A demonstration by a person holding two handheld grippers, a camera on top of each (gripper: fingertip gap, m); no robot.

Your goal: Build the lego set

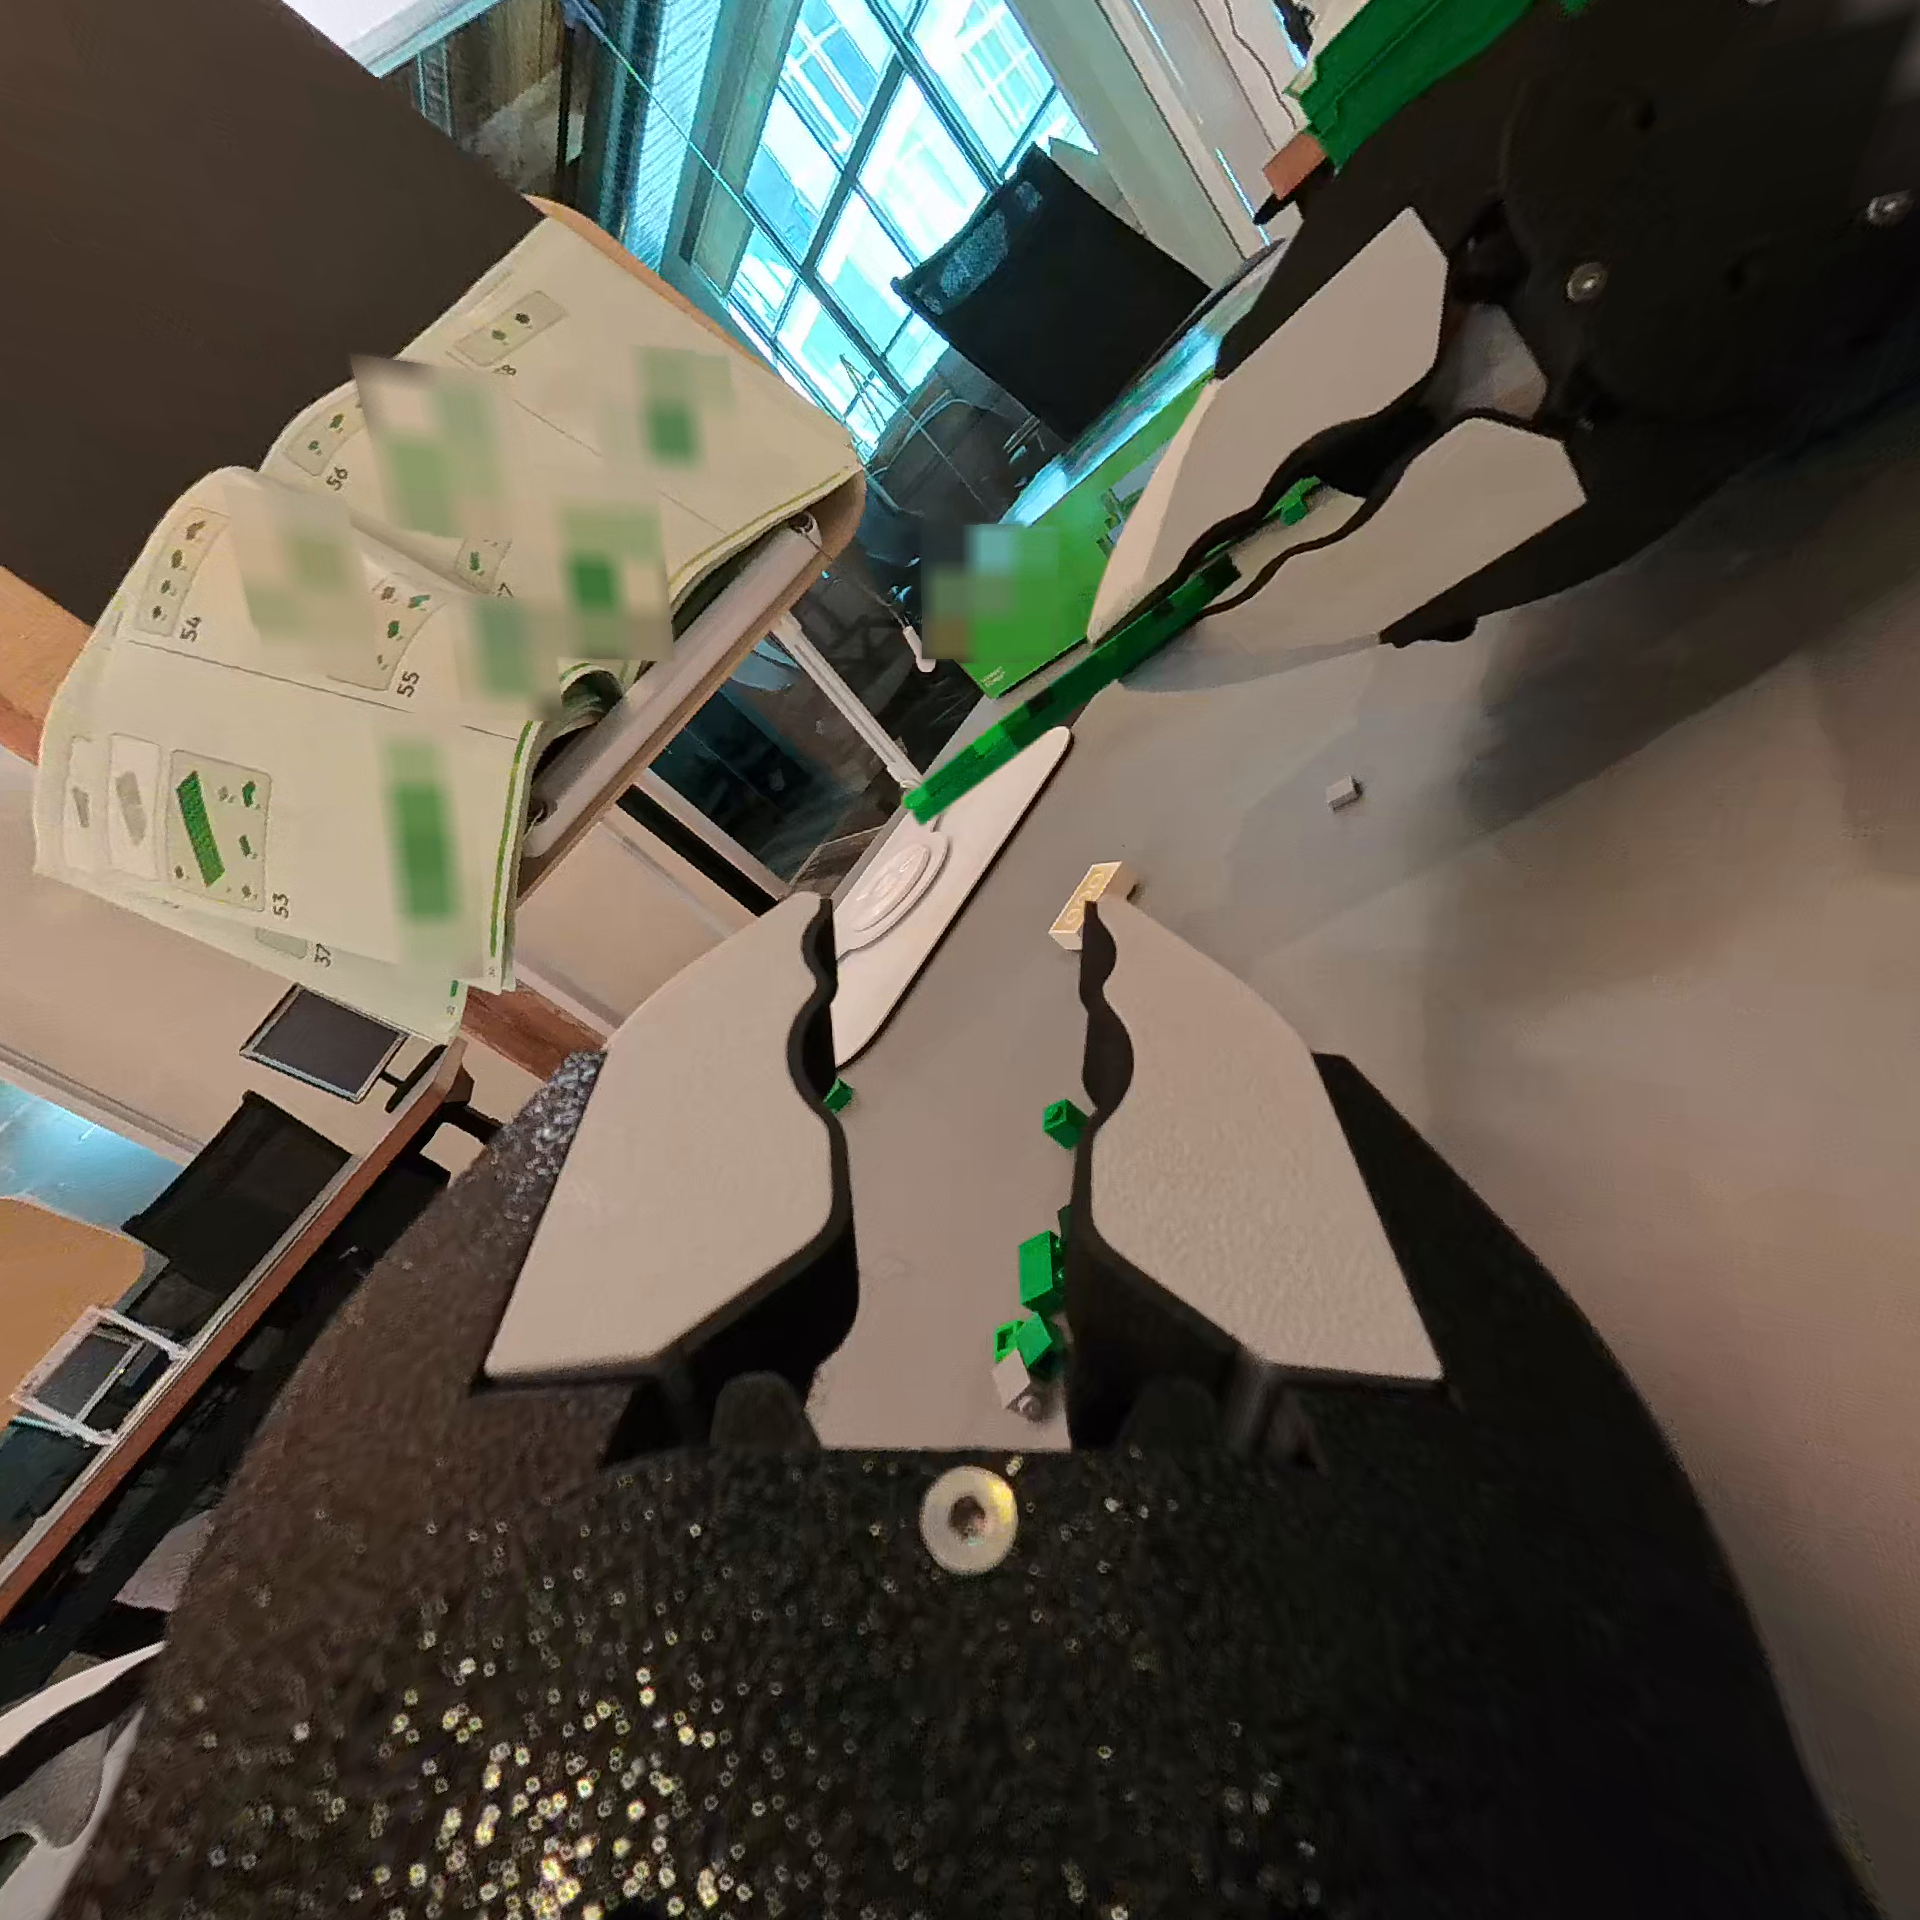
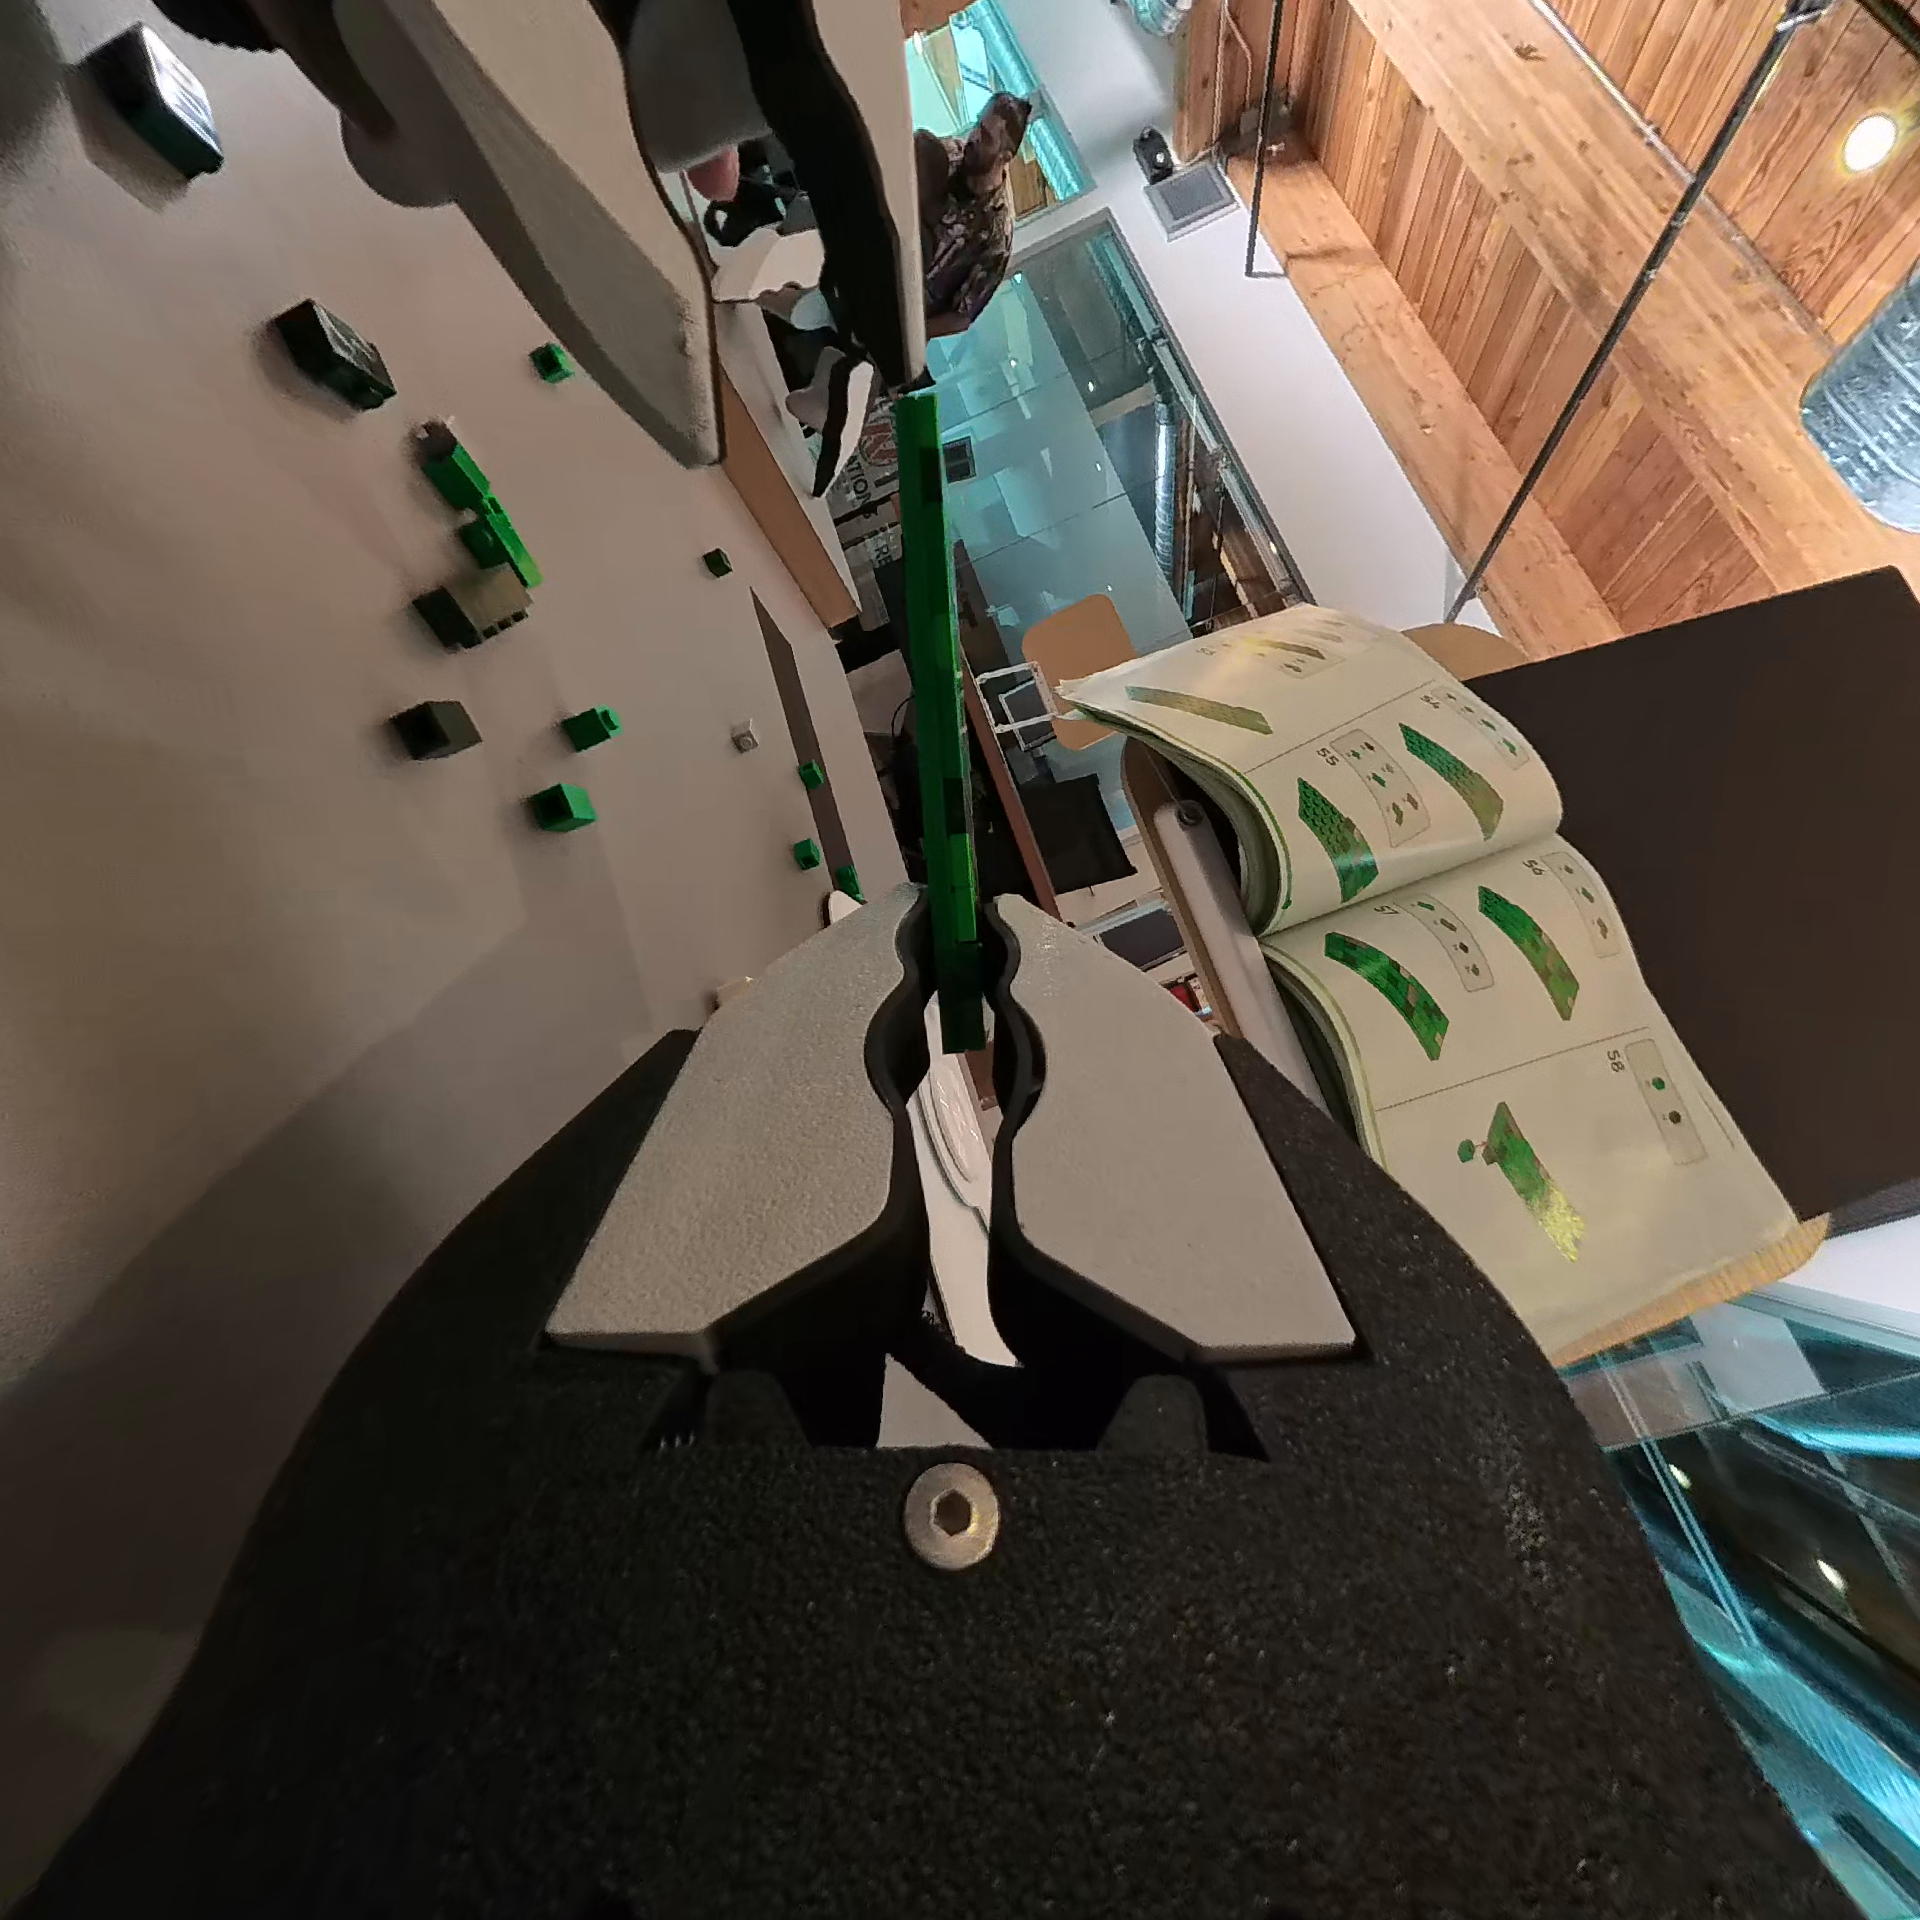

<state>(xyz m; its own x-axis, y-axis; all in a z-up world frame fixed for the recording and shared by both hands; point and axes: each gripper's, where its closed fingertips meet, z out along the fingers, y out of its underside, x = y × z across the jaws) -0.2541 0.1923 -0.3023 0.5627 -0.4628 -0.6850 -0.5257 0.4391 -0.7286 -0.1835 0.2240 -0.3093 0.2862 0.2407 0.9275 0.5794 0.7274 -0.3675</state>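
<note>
I am working over a pale grey tabletop (image 1: 1558,1039) in an office with tall windows and wood-clad walls behind. On my left, an instruction booklet (image 1: 312,727) lies open over the edge of a raised board, pages hanging.

My left tongs (image 1: 956,925) stand apart and hold nothing. Between and just beside their fingers lie loose small green bricks (image 1: 1039,1268), and a cream brick (image 1: 1091,904) sits right at the tip of one finger. Whether it touches, I cannot tell.

Farther right, my right tongs (image 2: 956,914) are clamped on one end of the long green plate assembly (image 2: 935,675), gripping it across its thin faces so it runs straight out from the tips. In the left wrist view its far end seems to reach a white pad (image 1: 966,831) on the tabletop. More green and dark bricks (image 2: 468,540) are scattered to the side.

My worry is the long overhang: with only a short end pinched, any downward press from the left tongs could lever the plate out of the grip or pop its joined sections apart. A careless sweep of the open left tongs could also scatter the small bricks off the tabletop edge.
</note>
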